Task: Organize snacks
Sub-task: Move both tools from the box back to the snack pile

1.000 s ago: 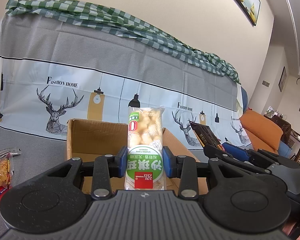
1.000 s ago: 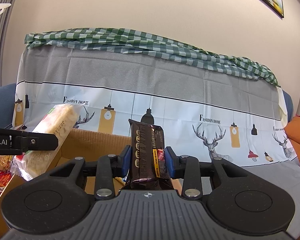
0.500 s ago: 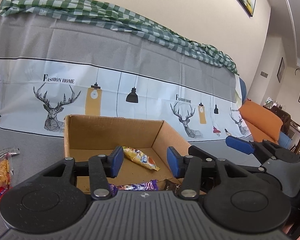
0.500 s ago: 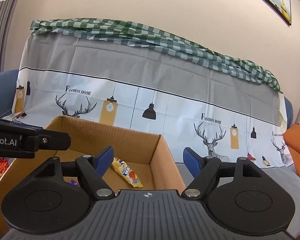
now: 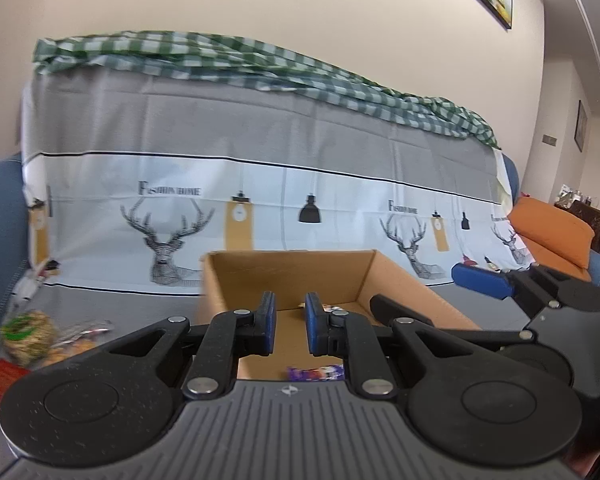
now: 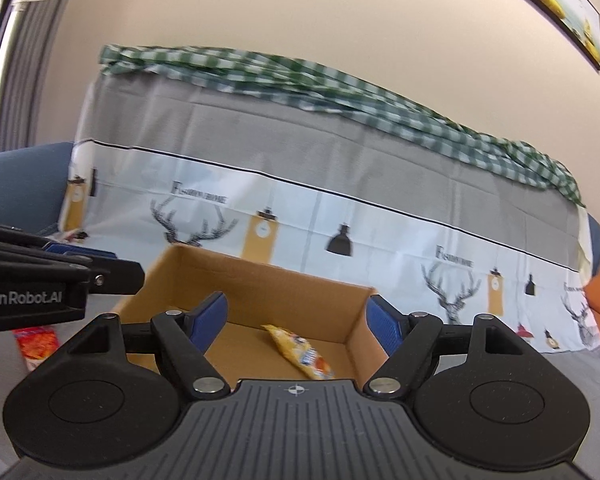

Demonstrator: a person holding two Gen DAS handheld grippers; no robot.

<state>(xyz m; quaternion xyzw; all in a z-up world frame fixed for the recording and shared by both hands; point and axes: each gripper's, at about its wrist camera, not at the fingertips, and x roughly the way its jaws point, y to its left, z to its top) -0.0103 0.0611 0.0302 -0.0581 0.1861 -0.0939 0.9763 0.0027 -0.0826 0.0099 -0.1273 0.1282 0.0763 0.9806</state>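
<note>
An open cardboard box [image 5: 292, 276] stands on the covered sofa seat in front of both grippers. My left gripper [image 5: 290, 309] hovers over its near edge. Its jaws are closing to a narrow gap with nothing between them. A purple wrapper [image 5: 316, 372] lies in the box just below it. My right gripper [image 6: 296, 312] stands open and holds nothing above the same box [image 6: 260, 280], where a yellow snack packet [image 6: 300, 354] lies on the floor. In the left wrist view the right gripper [image 5: 428, 292] sits over the box's right wall. The left gripper [image 6: 80, 256] shows at the right wrist view's left edge.
Loose snacks lie left of the box: a green-labelled bag [image 5: 28, 332], orange chips [image 5: 76, 344] and a red packet [image 5: 0, 380]. A deer-print cover [image 5: 260, 200] drapes the sofa back behind the box. An orange cushion [image 5: 552, 236] sits at the far right.
Both grippers let go of their snacks: the left one's green-labelled bag and the right one's dark bar are gone from the jaws. Right jaws opened wide; left jaws opened, then narrowed. Both views shifted sideways.
</note>
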